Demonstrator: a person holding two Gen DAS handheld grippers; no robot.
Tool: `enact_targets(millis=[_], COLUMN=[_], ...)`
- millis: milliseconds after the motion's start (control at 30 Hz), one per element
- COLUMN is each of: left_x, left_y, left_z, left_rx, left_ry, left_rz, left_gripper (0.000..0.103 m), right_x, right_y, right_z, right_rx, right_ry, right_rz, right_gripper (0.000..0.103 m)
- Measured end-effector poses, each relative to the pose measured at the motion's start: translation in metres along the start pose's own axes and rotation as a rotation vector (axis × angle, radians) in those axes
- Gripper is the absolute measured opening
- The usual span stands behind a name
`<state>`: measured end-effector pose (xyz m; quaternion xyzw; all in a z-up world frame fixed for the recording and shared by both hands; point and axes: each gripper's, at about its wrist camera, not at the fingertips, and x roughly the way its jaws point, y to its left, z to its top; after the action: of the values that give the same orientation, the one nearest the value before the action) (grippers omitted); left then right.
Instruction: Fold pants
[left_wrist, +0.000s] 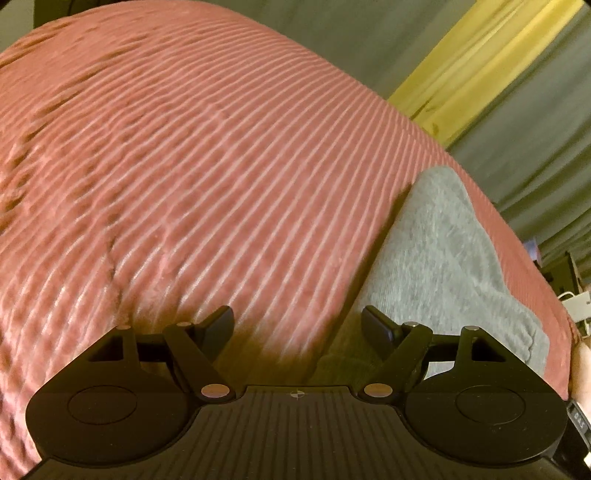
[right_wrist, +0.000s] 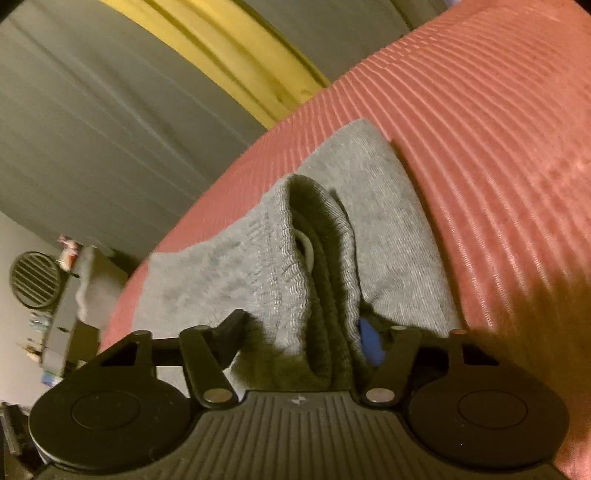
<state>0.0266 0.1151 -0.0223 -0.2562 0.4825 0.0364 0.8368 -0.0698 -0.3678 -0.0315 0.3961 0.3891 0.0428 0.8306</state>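
Left gripper (left_wrist: 297, 325): its jaws are standing wide apart with nothing between them, hovering over the pink ribbed cover (left_wrist: 207, 177), just beside the edge of the grey pants (left_wrist: 439, 251).

Right gripper (right_wrist: 306, 332): its jaws are standing partly apart, and a bunched fold of the pants (right_wrist: 295, 266) near the waistband is lying between them. The left finger (right_wrist: 231, 325) is sitting at the edge of the fabric; the right one is hidden behind the fold, so whether the pads are pressing on the cloth cannot be told.

The pants are lying on the cover near its edge, with a white cord (right_wrist: 306, 247) showing inside the fold. Beyond the cover, a grey curtain (right_wrist: 92, 122) and a yellow strip (right_wrist: 236, 62) are hanging.
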Motion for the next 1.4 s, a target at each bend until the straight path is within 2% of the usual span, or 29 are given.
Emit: enact_targets(millis=[67, 267, 333, 367, 433, 467, 500, 567, 667, 700, 767, 833, 900, 1033, 1233, 1333, 1400], left_x=[0.001, 0.002, 0.001, 0.001, 0.0, 0.0, -0.001, 0.0, 0.001, 0.001, 0.0, 0.0, 0.0, -0.001, -0.001, -0.001, -0.001], left_y=[0.0, -0.002, -0.001, -0.001, 0.0, 0.001, 0.001, 0.002, 0.001, 0.001, 0.001, 0.002, 0.002, 0.004, 0.004, 0.002, 0.0], left_z=[0.0, 0.001, 0.001, 0.001, 0.001, 0.001, 0.001, 0.001, 0.001, 0.001, 0.001, 0.001, 0.001, 0.001, 0.001, 0.0, 0.0], left_rx=[-0.001, -0.004, -0.012, -0.016, -0.025, -0.029, -0.031, -0.032, -0.032, -0.033, -0.033, -0.038, -0.042, -0.047, -0.047, -0.039, -0.022], left_ry=[0.001, 0.0, -0.001, -0.002, -0.005, -0.007, -0.007, -0.005, -0.003, -0.003, -0.004, -0.004, -0.002, -0.006, 0.002, 0.0, -0.001], left_rz=[0.002, 0.01, 0.01, 0.011, 0.01, 0.009, 0.008, 0.008, 0.014, 0.017, 0.018, 0.016, 0.016, 0.012, 0.018, 0.01, -0.003], left_gripper=[0.082, 0.082, 0.082, 0.082, 0.082, 0.082, 0.082, 0.082, 0.082, 0.082, 0.082, 0.082, 0.082, 0.082, 0.082, 0.082, 0.082], right_x=[-0.003, 0.011, 0.015, 0.017, 0.015, 0.012, 0.009, 0.005, 0.008, 0.01, 0.015, 0.02, 0.021, 0.008, -0.032, -0.044, -0.045], right_y=[-0.005, -0.016, -0.011, -0.009, -0.006, -0.007, -0.01, -0.022, -0.029, -0.028, -0.023, -0.018, -0.013, 0.01, 0.035, 0.035, 0.024], right_z=[0.001, 0.01, 0.013, 0.013, 0.013, 0.013, 0.011, 0.008, 0.003, 0.003, 0.006, 0.009, 0.009, 0.008, 0.019, 0.025, 0.027], right_rx=[0.018, 0.129, 0.131, 0.13, 0.133, 0.137, 0.151, 0.21, 0.24, 0.241, 0.237, 0.223, 0.21, 0.129, 0.084, 0.057, 0.092], right_ry=[0.002, 0.052, 0.063, 0.064, 0.052, 0.039, 0.024, 0.004, -0.006, -0.007, 0.008, 0.026, 0.018, -0.045, -0.163, -0.21, -0.221], right_rz=[0.022, 0.103, 0.099, 0.094, 0.092, 0.096, 0.102, 0.149, 0.149, 0.145, 0.143, 0.121, 0.093, 0.067, 0.181, 0.157, 0.127], right_gripper=[0.06, 0.085, 0.085, 0.084, 0.074, 0.058, 0.048, 0.045, 0.046, 0.05, 0.052, 0.052, 0.046, 0.04, 0.038, 0.038, 0.038])
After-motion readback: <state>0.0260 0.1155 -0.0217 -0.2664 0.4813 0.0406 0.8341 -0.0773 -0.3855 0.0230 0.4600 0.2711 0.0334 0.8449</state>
